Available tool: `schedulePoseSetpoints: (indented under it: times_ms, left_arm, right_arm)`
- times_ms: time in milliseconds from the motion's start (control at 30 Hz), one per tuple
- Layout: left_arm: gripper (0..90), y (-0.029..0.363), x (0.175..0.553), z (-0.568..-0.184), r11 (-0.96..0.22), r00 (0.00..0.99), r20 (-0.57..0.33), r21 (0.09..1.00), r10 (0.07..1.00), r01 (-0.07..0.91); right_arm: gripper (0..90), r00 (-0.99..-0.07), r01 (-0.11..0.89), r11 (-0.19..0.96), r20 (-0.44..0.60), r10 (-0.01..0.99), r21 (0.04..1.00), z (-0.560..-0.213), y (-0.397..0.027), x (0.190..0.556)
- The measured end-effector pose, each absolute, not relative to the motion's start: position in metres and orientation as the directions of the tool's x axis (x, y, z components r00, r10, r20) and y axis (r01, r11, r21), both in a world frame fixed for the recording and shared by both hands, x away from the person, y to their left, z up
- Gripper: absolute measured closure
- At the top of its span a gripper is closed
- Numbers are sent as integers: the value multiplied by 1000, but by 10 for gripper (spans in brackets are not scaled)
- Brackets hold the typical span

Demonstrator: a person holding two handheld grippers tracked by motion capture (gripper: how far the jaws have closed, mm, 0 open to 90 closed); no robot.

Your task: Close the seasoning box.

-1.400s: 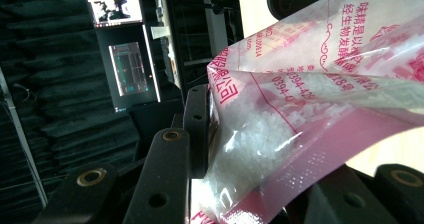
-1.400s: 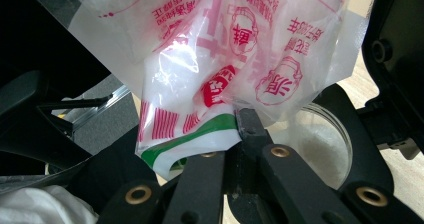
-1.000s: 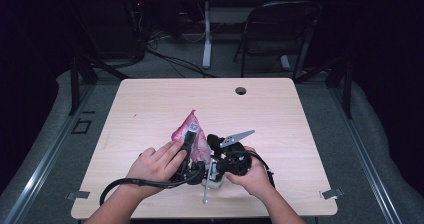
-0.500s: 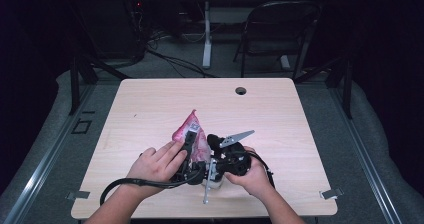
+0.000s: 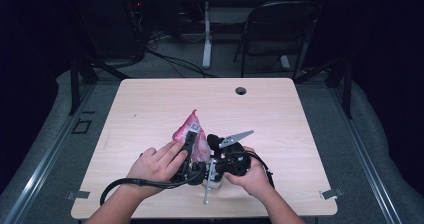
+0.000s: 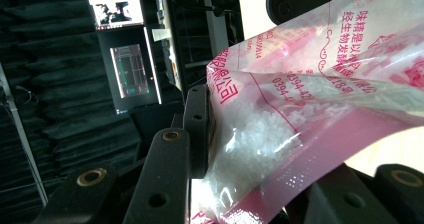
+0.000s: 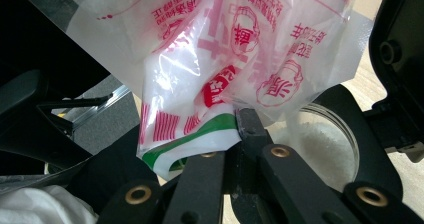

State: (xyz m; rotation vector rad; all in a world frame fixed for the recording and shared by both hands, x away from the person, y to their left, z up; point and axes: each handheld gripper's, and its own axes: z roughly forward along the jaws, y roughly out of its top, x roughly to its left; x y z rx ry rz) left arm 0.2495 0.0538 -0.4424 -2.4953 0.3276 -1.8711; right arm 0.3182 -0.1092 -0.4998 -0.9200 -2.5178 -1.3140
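We hold the left gripper (image 5: 192,144) near the front middle of the table (image 5: 150,104), with its jaws clamped on the pink plastic bag (image 5: 192,134). In the left gripper view, the bag (image 6: 300,109) lies pressed between the black jaws, and white granules show through its clear film. We hold the right gripper (image 5: 220,156) just beside the left one, and its jaws are pinched together on a folded lower corner of the same bag (image 7: 200,119), where green and red print shows. In the high view, the bag stands tilted, its pointed upper end away from us. Under the bag in the right gripper view sits a round clear jar (image 7: 320,144) with white granules in it; the bag's lower edge hangs just above its rim. The left hand (image 5: 157,164) and right hand (image 5: 255,176) are close together. A black cable (image 5: 130,184) loops from the left gripper toward the front edge. A round hole (image 5: 241,90) lies near the far edge, well apart from the bag.
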Motion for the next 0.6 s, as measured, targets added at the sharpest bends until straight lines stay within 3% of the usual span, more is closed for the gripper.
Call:
schedulePoseSetpoints:
  times_ms: [600]
  left_arm:
    - [731,54,248,-442,-979,260,951,-127,-166,-160]
  right_arm:
    - [900,-802,580,429,396,447,692,-500,-110,318]
